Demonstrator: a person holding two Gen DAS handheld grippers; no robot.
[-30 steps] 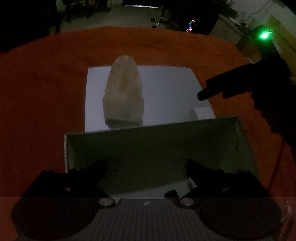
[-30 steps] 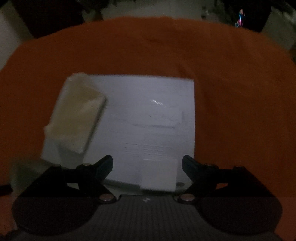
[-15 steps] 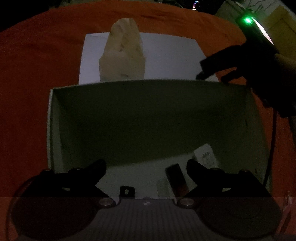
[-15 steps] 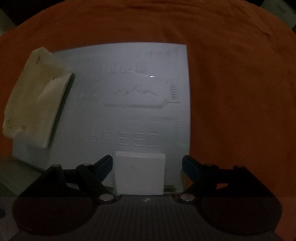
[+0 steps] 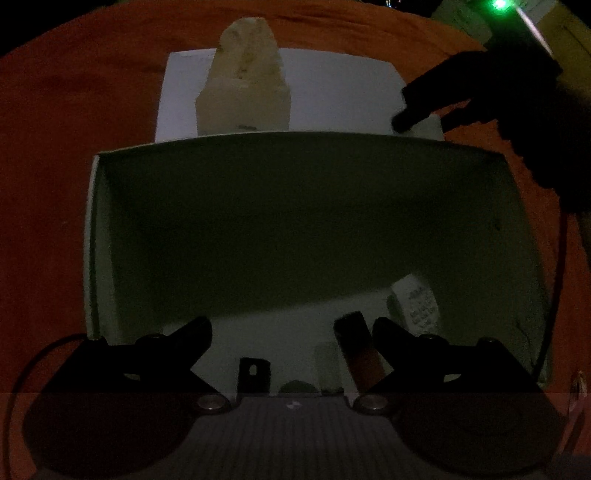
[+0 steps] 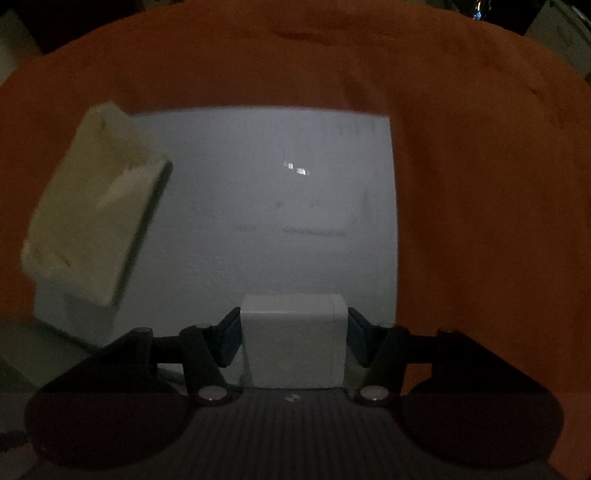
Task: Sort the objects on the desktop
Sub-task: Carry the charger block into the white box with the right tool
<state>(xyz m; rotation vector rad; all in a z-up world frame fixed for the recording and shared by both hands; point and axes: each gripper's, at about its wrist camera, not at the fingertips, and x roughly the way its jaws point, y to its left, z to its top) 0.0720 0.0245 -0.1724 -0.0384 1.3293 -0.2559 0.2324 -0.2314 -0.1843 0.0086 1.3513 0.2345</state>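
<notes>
Both grippers point steeply down at a counter (image 6: 461,155) draped in orange cloth, in dim light. The left gripper (image 5: 291,332) hangs over an open box (image 5: 295,206) with pale green walls, its jaws standing wide apart with nothing between them. Past the jaws, the box's far wall rises as a broad dark face; beyond that wall lies a flat white board (image 5: 332,96), and on the board stands a tall cream tissue pack (image 5: 243,85), upright and ahead of the left jaw. On the box floor, just inside the right jaw, lies a small dark brown piece (image 5: 358,350), tilted; beyond that jaw's tip lies a pale printed packet (image 5: 415,302), and between the jaws, close to the gripper body, sits a small black clip (image 5: 253,373). The right gripper (image 6: 293,332) is over the near edge of the same white board, and its jaws are closing on a small white block (image 6: 295,343) that fills the gap between them; the blue pads sit against its two sides. In the left wrist view this gripper shows as a dark shape beyond the box's far right corner, its tip down at the block. Ahead of the right gripper's left jaw the tissue pack leans across the board's left edge. Beyond the cloth the room is nearly black; a green light (image 5: 498,4) glows at the upper right of the left wrist view.
</notes>
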